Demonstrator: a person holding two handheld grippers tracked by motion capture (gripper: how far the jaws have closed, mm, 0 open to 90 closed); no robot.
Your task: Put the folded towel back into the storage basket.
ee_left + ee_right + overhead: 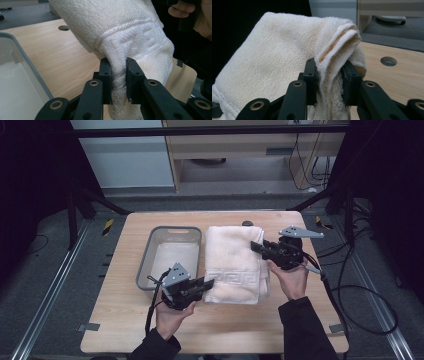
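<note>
Black jaws of the left gripper point(118, 80) are clamped on the towel point(234, 265), as are those of the right gripper point(329, 82). It is lifted beside the grey basket point(145, 262); transfer there seems next, demanding both grips be kept.

high view: above table point(125, 330), facing forward-down | gripper views: close, seemingly level; shared: towel point(232, 265)

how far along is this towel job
Done: the towel is folded into a rectangle beside the grey bin. In hand: the left tongs and right tongs each pinch a towel edge. Left, probably: lifting it into the bin, which looks empty.
</note>
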